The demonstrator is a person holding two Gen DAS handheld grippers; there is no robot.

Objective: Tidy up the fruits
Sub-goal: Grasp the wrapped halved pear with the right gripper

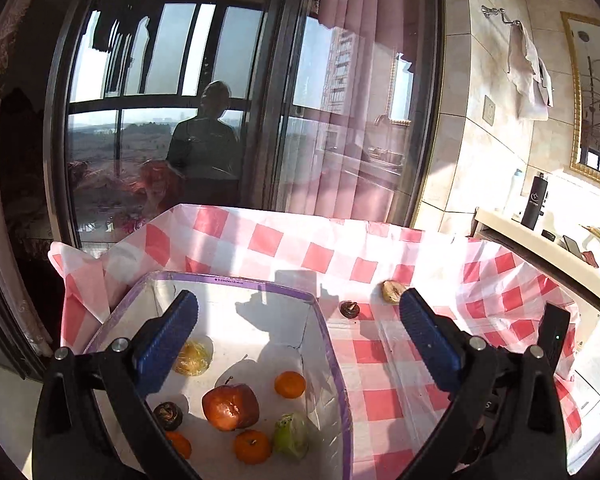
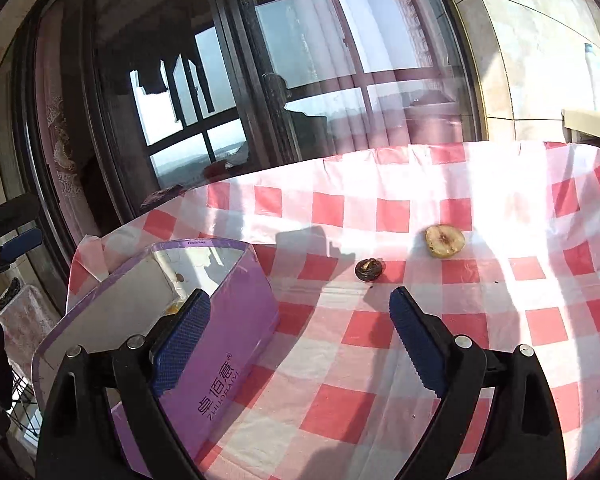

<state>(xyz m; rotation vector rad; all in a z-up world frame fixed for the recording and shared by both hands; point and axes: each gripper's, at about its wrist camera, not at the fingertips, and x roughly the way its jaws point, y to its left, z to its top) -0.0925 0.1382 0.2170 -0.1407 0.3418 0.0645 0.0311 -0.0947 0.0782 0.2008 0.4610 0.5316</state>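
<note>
Left wrist view, both tools point(image 1: 298, 312) point(image 2: 300, 308) spread wide (empty), purple box point(image 1: 332, 360) lengthwise away.

7 fruits point(image 1: 231, 407) in box point(image 1: 332, 356), 2 point(image 1: 349, 309) beside

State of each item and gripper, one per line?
Left gripper: open, empty, over box.
Right gripper: open, empty.
Box: open, holding fruit.
Apple: in box.
Dark fruit: on cloth, outside box.
Pale fruit: on cloth, outside box.
</note>
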